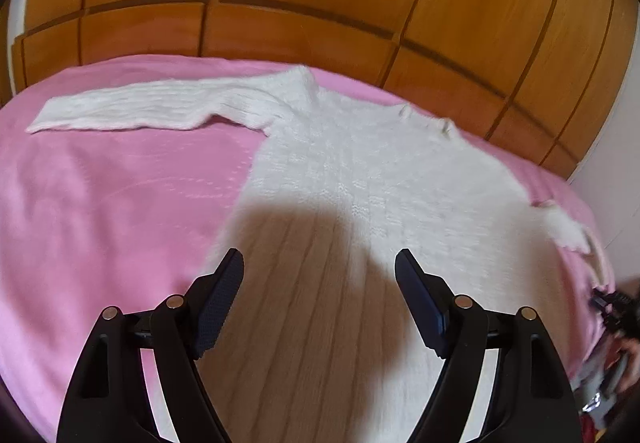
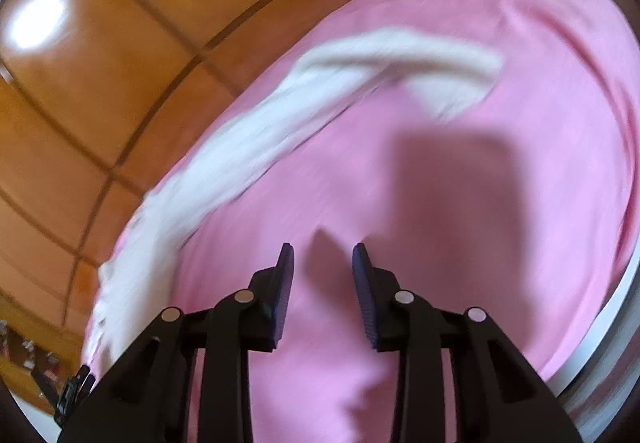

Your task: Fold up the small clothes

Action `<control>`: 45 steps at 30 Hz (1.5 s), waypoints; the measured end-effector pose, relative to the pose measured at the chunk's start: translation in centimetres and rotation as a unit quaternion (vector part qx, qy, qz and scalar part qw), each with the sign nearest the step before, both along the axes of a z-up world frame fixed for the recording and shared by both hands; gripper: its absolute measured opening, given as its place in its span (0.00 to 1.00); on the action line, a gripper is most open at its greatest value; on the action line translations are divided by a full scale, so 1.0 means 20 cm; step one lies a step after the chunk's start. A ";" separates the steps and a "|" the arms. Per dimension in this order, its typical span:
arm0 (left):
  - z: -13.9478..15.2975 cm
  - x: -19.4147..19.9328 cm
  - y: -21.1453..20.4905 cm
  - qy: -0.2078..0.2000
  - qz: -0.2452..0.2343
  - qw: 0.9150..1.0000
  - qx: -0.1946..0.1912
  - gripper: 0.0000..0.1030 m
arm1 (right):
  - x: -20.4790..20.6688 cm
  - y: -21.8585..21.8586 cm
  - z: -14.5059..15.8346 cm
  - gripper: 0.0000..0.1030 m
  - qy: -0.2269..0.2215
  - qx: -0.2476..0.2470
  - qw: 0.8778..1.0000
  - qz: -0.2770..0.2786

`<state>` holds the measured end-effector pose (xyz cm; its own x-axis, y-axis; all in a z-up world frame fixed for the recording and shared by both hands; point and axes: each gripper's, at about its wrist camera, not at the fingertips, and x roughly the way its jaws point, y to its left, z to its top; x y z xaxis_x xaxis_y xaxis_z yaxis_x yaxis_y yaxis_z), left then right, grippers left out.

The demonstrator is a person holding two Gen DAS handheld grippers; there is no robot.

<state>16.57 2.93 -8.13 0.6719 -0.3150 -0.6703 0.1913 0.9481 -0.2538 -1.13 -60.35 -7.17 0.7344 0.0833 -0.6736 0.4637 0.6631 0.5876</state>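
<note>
White sweater (image 1: 360, 171) flat below empty left jaws, left of right jaws

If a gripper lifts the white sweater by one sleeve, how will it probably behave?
The white sweater looks like soft, fluffy knit lying limp on the pink blanket, so it will probably sag and trail, not hold its shape. The long sleeve may stretch under the body's weight. It seems light, and the fuzzy surface should not slip easily.
</note>
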 end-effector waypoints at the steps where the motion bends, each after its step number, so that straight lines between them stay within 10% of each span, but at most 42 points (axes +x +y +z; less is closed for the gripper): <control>1: -0.03 0.03 -0.02 0.004 0.003 1.000 0.008 0.75 | 0.03 -0.05 0.00 0.27 0.007 -0.006 1.000 -0.004; 10: -0.19 0.05 -0.02 -0.005 -0.028 1.000 0.001 0.91 | 0.40 -0.59 0.06 0.25 0.051 -0.066 0.993 -0.082; 14: -0.18 0.04 0.03 -0.011 -0.018 0.999 -0.030 0.91 | 0.38 -0.81 0.03 0.48 0.099 -0.113 0.972 -0.180; 20: -0.17 0.04 0.00 -0.011 -0.021 1.000 -0.018 0.93 | 0.12 -0.80 -0.08 0.49 0.020 0.023 0.978 -0.207; 24: -0.17 0.05 0.00 -0.010 -0.022 1.000 -0.018 0.93 | 0.08 -0.77 -0.08 0.48 -0.019 0.025 0.985 -0.169; 36: -0.18 0.05 -0.03 -0.009 -0.023 1.000 -0.005 0.95 | 0.43 -0.82 -0.19 0.31 -0.041 0.097 0.976 -0.189; 39: -0.19 0.06 -0.04 -0.006 -0.027 1.000 0.000 0.96 | 0.44 -0.83 -0.21 0.07 -0.041 0.110 0.975 -0.188; 45: -0.18 0.06 -0.03 -0.006 -0.029 1.000 -0.003 0.97 | 0.29 -0.84 -0.12 0.06 -0.058 0.094 0.971 -0.213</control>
<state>17.82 2.27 -11.83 0.6601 -0.3584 -0.6602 0.2495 0.9336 -0.2573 4.62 -77.05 -9.58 0.7997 -0.1307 -0.5860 0.5952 0.3012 0.7450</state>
